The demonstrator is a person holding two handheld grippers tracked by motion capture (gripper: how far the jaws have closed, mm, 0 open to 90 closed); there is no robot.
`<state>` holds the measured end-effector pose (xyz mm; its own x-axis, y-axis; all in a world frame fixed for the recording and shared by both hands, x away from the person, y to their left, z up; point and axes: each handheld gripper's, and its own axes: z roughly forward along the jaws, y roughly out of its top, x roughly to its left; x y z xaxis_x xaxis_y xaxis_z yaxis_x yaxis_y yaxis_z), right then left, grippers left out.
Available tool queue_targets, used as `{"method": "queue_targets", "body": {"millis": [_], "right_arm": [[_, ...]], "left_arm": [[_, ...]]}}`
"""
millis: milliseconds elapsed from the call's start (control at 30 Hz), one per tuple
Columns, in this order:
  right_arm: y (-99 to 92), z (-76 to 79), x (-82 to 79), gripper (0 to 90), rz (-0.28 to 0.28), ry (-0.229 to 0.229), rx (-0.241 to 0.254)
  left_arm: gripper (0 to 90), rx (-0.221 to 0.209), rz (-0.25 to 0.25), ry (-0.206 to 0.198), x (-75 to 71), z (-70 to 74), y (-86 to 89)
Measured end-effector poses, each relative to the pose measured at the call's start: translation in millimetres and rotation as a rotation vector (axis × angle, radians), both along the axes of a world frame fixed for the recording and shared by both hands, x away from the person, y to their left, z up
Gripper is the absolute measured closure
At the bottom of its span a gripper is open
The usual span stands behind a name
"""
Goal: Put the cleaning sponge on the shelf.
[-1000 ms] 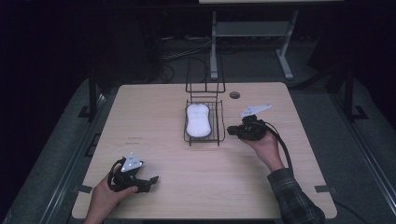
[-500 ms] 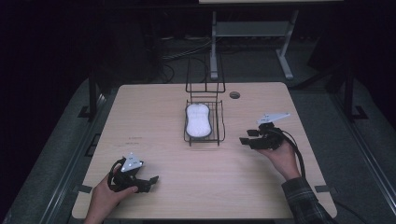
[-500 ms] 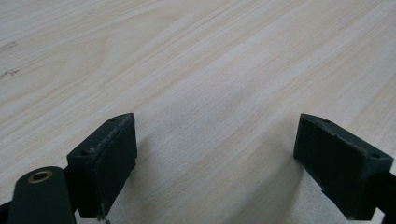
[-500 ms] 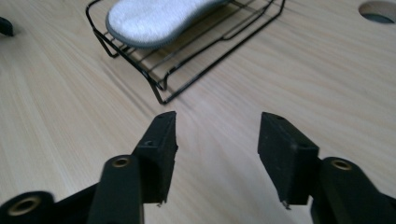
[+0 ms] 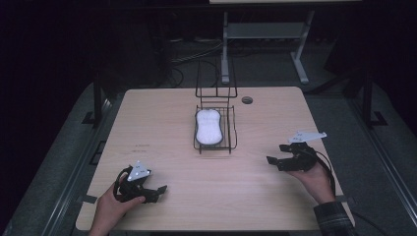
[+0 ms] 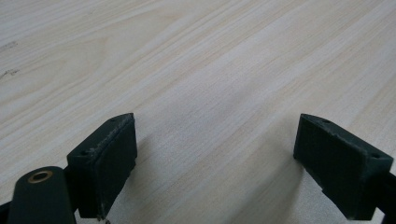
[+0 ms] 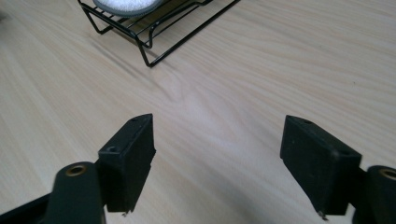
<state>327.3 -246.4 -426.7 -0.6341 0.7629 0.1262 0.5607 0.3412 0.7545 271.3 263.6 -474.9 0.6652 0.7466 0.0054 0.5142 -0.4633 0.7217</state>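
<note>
1 white pad lies in 1 wire rack at the table's 12 o'clock. 2 claws: left claw at 7 wide, empty; right claw at 4, just opening, empty.

Probably a lab, lone wooden table, dark surroundings, cables on floor, metal stand

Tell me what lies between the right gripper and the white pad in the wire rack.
Nothing lies on the table between the right gripper and the wire rack. Only the rack's own low black wire side stands around the white pad. The gripper's jaws have just been opening and hold nothing.
</note>
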Motion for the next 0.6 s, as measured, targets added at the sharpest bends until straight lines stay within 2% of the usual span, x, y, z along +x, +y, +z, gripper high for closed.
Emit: {"method": "queue_targets", "body": {"millis": [200, 400, 600], "right_arm": [[-11.7, -3.7, -15.6, 17.5, -0.02, -0.007, 0.012], [-21.0, -5.2, -27.2, 14.6, -0.049, -0.01, 0.022], [-30.1, -14.6, -41.0, 12.3, -0.101, -0.01, -0.013]], "left_arm": [[12.5, 0.001, 0.0, 0.0, 0.0, 0.0, 0.0], [12.5, -0.002, 0.002, 0.002, -0.1, 0.0, -0.1], [12.5, 0.004, -0.002, 0.0, 0.1, 0.1, 0.3]]}}
